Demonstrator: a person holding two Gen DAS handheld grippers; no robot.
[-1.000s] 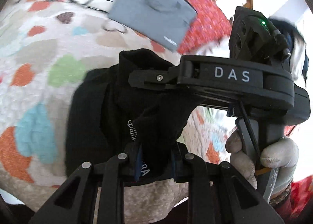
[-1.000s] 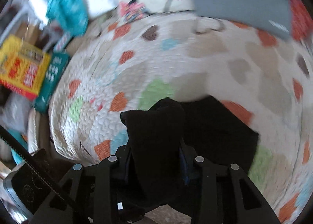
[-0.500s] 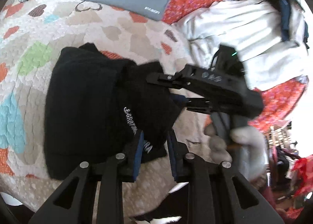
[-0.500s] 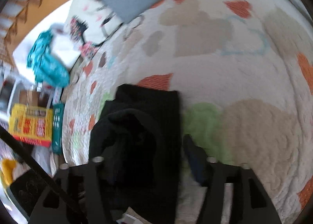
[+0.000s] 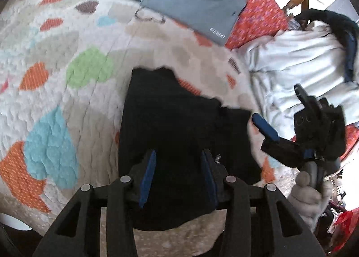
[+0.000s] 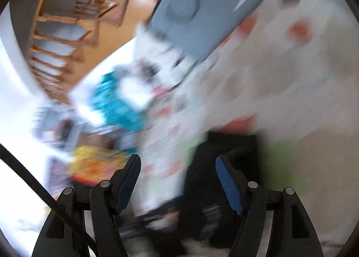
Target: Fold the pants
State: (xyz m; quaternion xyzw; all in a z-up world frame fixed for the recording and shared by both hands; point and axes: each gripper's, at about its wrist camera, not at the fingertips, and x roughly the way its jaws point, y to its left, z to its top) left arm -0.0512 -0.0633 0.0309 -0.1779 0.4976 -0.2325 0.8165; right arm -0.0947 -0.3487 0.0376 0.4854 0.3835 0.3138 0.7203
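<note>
The black pants (image 5: 179,122) lie folded into a compact block on the heart-patterned quilt (image 5: 67,55). My left gripper (image 5: 177,167) hovers over their near edge. Its jaws are opening and the blue pads (image 5: 147,176) stand clear of the cloth. My right gripper (image 5: 276,103), held by a gloved hand (image 5: 307,192), is off to the right of the pants, jaws opening, with nothing between them. The right wrist view is blurred. It shows the right gripper (image 6: 177,162) wide apart and the pants (image 6: 233,144) just behind the right finger.
A folded grey garment (image 5: 193,3) lies at the far side of the quilt, partly on a red patterned cloth (image 5: 258,14). A heap of white clothing (image 5: 291,66) is on the right. Wooden furniture (image 6: 67,21), a teal cloth (image 6: 116,104) and a yellow box (image 6: 94,165) are beyond the bed's edge.
Both grippers were shut on a raised fold of the black pants. They have let go and the pants now lie flat. The right gripper has drawn away to the right and rolled.
</note>
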